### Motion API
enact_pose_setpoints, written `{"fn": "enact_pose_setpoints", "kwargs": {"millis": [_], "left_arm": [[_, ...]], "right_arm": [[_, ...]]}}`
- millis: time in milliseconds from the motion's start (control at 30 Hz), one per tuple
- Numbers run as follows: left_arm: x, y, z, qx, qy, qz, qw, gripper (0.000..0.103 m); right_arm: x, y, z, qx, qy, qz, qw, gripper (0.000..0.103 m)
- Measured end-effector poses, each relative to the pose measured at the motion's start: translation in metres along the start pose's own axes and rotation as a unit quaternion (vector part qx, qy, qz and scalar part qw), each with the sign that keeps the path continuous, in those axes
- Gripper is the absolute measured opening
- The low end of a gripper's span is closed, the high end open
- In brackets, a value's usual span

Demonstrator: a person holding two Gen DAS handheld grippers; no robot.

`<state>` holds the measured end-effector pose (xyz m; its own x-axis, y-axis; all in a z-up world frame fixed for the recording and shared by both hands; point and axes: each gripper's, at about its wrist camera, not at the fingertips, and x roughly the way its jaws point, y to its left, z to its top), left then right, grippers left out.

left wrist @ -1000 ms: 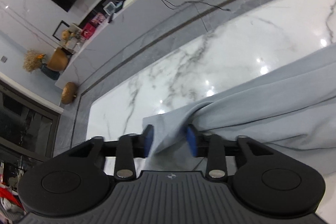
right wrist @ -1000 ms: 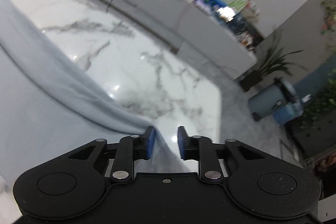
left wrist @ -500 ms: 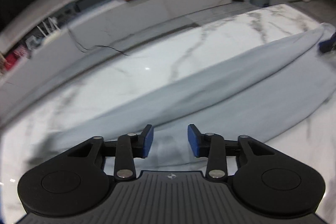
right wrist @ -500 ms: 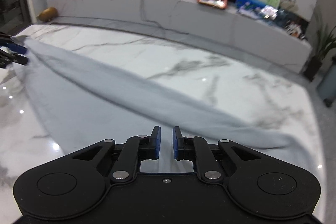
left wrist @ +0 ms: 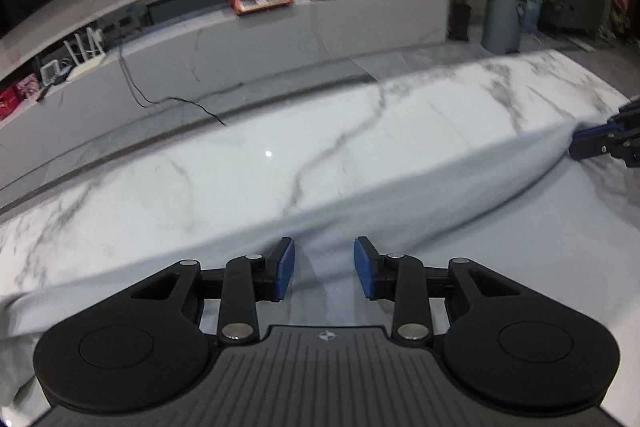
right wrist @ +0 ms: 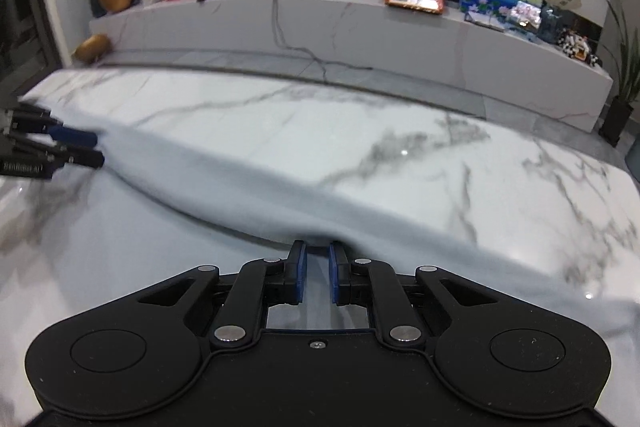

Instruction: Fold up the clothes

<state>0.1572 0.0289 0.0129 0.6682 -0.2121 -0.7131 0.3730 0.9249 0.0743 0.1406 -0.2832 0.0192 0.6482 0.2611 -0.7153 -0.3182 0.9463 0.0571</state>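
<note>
Cloth (left wrist: 400, 203), soft grey, ridges across glossy marble (left wrist: 240, 179), both tools (left wrist: 324, 269) (right wrist: 317, 273) clamped on it.

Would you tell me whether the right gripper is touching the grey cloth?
Touching. The left wrist view shows the grey cloth rising in a ridge that ends pinched between the blue tips of the right gripper.

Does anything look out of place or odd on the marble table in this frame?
Nothing is damaged or spilled. The grey garment is not flat: a long raised ridge of cloth runs across the marble table between the left gripper and the right gripper. That looks like a fold in progress.
</note>
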Motion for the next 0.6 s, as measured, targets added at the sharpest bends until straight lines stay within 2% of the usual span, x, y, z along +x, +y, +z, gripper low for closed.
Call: {"fn": "enact_pose_setpoints", "kwargs": {"millis": [167,333,433,500,600], "left_arm": [[0.001,0.015,0.003,-0.043,-0.022,0.029,0.9984,0.044],[-0.021,0.032,0.001,-0.066,-0.035,0.039,0.9965,0.044],[-0.040,0.033,-0.001,-0.058,-0.042,-0.003,0.9974,0.043],[-0.049,0.022,-0.004,-0.028,-0.034,-0.048,0.9979,0.039],[-0.046,-0.002,-0.009,0.012,-0.007,-0.075,0.9971,0.038]], "right_arm": [[0.007,-0.006,0.010,0.021,-0.007,-0.026,0.999,0.010],[0.007,-0.010,0.017,0.037,-0.013,-0.048,0.998,0.010],[-0.008,-0.003,0.014,0.041,-0.020,-0.030,0.999,0.011],[-0.019,0.006,0.010,0.032,-0.022,-0.019,0.999,0.011],[-0.026,0.023,0.000,0.020,-0.013,0.000,1.000,0.010]]}}
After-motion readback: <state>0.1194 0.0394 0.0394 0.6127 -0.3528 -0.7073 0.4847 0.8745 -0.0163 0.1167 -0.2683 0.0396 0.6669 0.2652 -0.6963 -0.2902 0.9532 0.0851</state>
